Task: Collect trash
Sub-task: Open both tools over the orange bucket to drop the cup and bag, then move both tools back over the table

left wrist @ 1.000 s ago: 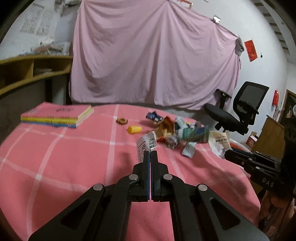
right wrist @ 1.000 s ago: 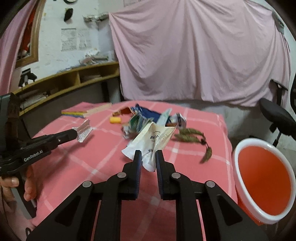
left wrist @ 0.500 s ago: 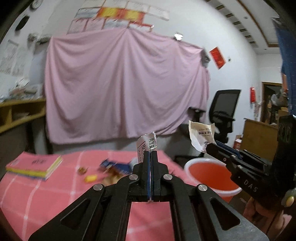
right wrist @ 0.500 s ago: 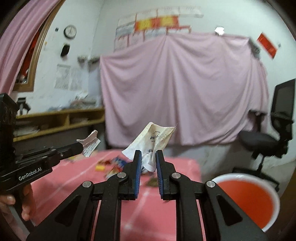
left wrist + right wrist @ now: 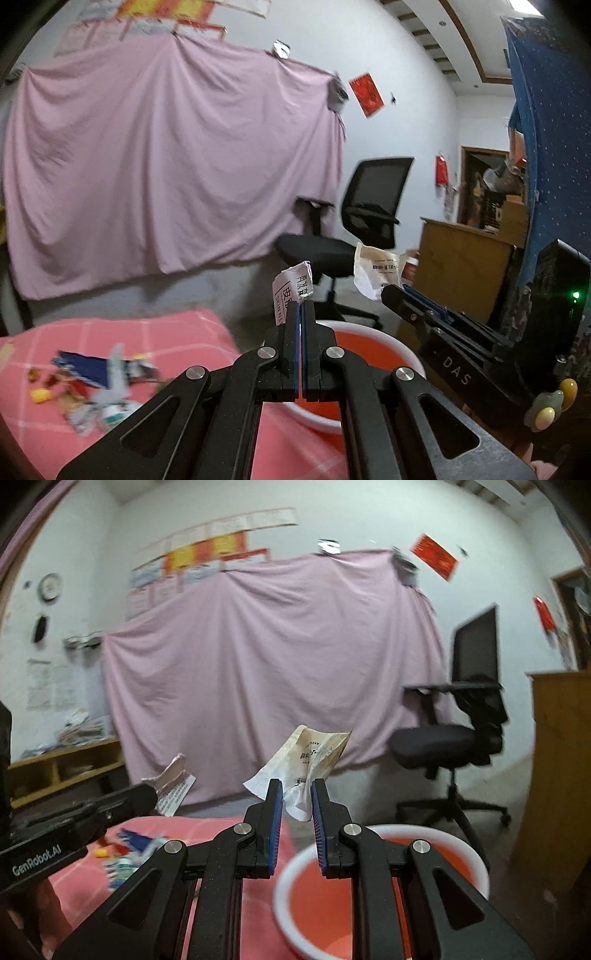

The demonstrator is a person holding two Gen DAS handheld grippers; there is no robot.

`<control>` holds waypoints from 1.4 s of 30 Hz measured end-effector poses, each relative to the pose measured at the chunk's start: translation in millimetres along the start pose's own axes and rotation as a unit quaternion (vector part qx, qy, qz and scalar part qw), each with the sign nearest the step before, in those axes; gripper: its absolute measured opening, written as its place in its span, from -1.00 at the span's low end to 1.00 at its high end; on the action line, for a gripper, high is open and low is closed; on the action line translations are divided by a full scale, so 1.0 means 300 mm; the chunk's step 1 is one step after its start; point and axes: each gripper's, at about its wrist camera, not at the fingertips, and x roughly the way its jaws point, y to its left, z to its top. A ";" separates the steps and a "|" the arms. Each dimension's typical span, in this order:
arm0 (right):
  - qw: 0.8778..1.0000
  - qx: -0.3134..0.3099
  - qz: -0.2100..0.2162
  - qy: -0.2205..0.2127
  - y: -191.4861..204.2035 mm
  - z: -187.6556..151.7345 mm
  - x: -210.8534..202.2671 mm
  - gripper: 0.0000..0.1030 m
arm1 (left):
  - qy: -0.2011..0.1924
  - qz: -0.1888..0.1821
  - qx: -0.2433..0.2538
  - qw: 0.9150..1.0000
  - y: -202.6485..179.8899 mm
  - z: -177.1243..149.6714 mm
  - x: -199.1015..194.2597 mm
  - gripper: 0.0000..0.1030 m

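My left gripper (image 5: 300,306) is shut on a small white printed paper scrap (image 5: 291,286) and holds it up over the red basin (image 5: 373,341). My right gripper (image 5: 297,797) has its jaws a little apart, with a crumpled white wrapper (image 5: 312,753) still standing between them, above the red basin (image 5: 380,897) with the white rim. The right gripper with its wrapper (image 5: 376,267) shows at the right of the left wrist view. The left gripper and its scrap (image 5: 173,786) show at the left of the right wrist view.
Several pieces of trash (image 5: 96,384) lie on the pink checked bed cover (image 5: 155,332), also in the right wrist view (image 5: 129,853). A black office chair (image 5: 461,734) stands behind the basin. A wooden cabinet (image 5: 461,258) is at the right. A pink sheet (image 5: 266,657) hangs on the wall.
Both grippers have swung right from the trash pile to above the red basin, carrying their pieces. The right jaws have opened a little around the wrapper.
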 end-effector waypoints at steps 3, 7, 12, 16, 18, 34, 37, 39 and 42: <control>1.000 0.021 -0.019 0.011 -0.059 -0.008 0.005 -0.71 | 0.027 -0.019 -0.005 0.999 -0.032 0.016 0.093 -1.00; 0.998 0.047 -0.036 0.029 -0.114 -0.024 0.015 -0.67 | 0.068 -0.037 -0.021 0.997 -0.049 0.031 0.191 -1.00; 0.995 0.062 -0.046 0.055 -0.142 -0.039 0.037 -0.67 | 0.117 -0.051 -0.039 0.991 -0.057 0.025 0.270 -1.00; 0.994 0.072 -0.052 0.067 -0.155 -0.040 0.049 -0.67 | 0.154 -0.054 -0.043 0.986 -0.057 0.024 0.327 -0.97; 0.993 0.076 -0.054 0.073 -0.158 -0.045 0.049 -0.67 | 0.163 -0.053 -0.047 0.984 -0.056 0.024 0.340 -0.92; 0.996 0.064 -0.040 0.048 -0.109 -0.020 0.028 -0.19 | 0.075 0.027 -0.085 0.993 0.103 0.050 0.078 -0.14; 0.998 0.059 -0.023 0.026 -0.073 -0.009 0.014 0.10 | 0.048 0.061 -0.089 0.993 0.150 0.049 -0.006 0.02; 0.998 0.054 -0.013 0.015 -0.046 -0.001 0.009 0.28 | 0.033 0.085 -0.089 0.992 0.181 0.043 -0.060 0.11; 0.999 0.045 0.005 -0.003 -0.001 0.007 -0.001 0.59 | 0.014 0.121 -0.097 0.988 0.233 0.018 -0.140 0.65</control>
